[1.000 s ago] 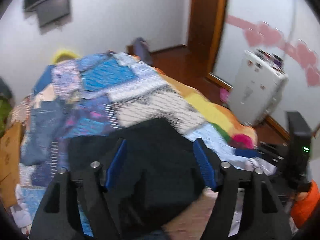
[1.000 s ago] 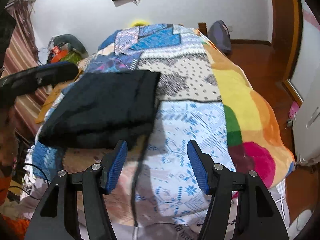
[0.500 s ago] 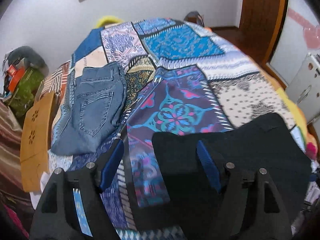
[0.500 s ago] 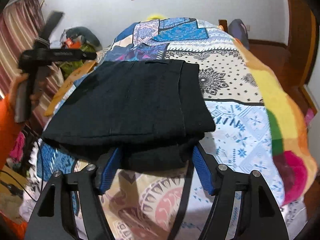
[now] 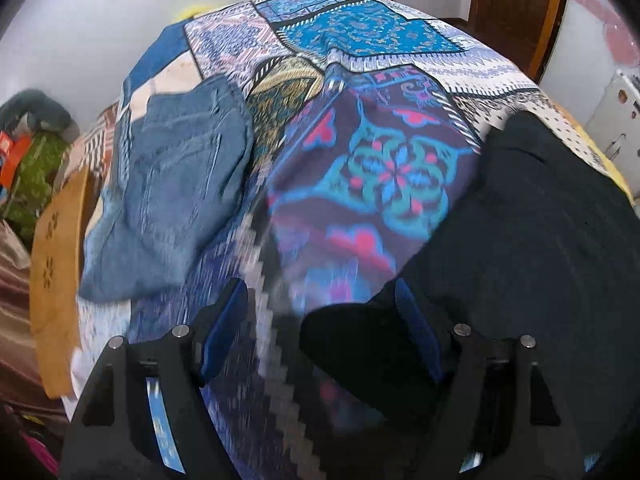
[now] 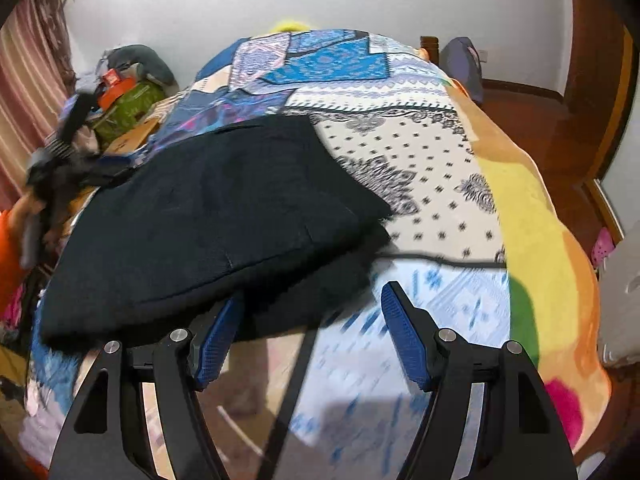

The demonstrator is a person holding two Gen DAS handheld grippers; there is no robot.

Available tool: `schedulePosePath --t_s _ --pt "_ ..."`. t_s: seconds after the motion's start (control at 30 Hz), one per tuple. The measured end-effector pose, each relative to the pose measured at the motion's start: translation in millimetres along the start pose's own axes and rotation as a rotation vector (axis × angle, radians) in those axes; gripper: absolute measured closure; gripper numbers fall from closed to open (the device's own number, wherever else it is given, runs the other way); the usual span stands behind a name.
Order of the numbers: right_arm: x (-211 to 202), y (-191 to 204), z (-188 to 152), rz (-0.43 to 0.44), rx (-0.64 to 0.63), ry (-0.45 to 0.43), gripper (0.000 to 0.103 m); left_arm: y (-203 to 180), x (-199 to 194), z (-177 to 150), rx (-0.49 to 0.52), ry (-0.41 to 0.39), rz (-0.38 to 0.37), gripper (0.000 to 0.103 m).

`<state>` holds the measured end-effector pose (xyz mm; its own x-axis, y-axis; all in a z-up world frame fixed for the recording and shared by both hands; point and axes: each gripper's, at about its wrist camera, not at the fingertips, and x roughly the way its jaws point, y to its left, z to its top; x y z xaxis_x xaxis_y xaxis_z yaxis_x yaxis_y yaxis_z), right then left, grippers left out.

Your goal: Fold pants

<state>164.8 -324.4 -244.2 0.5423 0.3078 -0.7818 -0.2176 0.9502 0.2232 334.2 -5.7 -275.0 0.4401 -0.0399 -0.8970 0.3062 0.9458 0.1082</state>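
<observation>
Black pants [image 6: 208, 216], folded: near edge blurred, left part hidden behind left gripper [image 5: 320, 328]. Long axis runs 8 to 2 o'clock. Right gripper [image 6: 308, 332] and left both gape wide, holding nothing.

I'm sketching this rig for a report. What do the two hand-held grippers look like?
Both match: the left hand-held gripper and right hand-held gripper have black angular plastic arms with triangular cut-outs, silver round pivot bolts, and blue ribbed finger pads. An orange sleeve shows at the right view's edge.

Black angular frames seen on both grippers; blue ribbed fingers [image 5: 224, 330] [image 6: 404, 338]; silver screws [image 6: 179, 335]; orange sleeve [image 6: 8, 256] glimpsed at 9 o'clock.
</observation>
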Motion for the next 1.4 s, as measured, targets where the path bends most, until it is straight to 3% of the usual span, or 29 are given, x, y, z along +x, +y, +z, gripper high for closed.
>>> schedulePosePath --t_s 0.2,0.4,0.53,0.67,0.8,0.93,1.03,1.17,1.23,1.33,1.4 --pt "9 -12 26 -0.043 0.046 -0.033 0.037 -14 -37 -48 0.002 0.004 -0.028 0.027" --pt "-27 -9 26 -0.096 0.002 -0.109 0.035 -29 -62 -88 -0.117 0.012 -0.082 0.027" --pt "-48 -4 18 -0.08 -0.003 -0.121 0.035 -37 -80 -104 -0.12 -0.02 -0.056 0.027" --pt "-61 16 13 -0.027 -0.04 -0.122 0.035 -27 -103 -96 -0.099 -0.065 0.041 0.027" --pt "-59 41 14 0.032 -0.103 -0.12 0.035 -23 -125 -75 -0.097 -0.125 0.003 0.027" --pt "-41 67 24 0.083 -0.174 -0.106 0.035 -42 -128 -45 -0.03 -0.183 -0.054 0.027" --pt "-24 78 33 0.121 -0.207 -0.078 0.035 -63 -104 -22 0.036 -0.16 -0.058 0.027" --pt "7 87 46 0.152 -0.251 -0.005 0.035 -73 -56 -17 0.093 -0.081 -0.033 0.024" --pt "23 87 48 0.148 -0.276 0.049 0.036 -65 -42 -20 0.081 -0.065 -0.077 0.02" --pt "38 81 43 0.126 -0.333 0.089 0.047 -46 -43 -28 0.019 -0.065 -0.165 0.019" --pt "32 75 38 0.112 -0.359 0.087 0.056 -43 -48 -33 0.016 -0.066 -0.172 0.019"
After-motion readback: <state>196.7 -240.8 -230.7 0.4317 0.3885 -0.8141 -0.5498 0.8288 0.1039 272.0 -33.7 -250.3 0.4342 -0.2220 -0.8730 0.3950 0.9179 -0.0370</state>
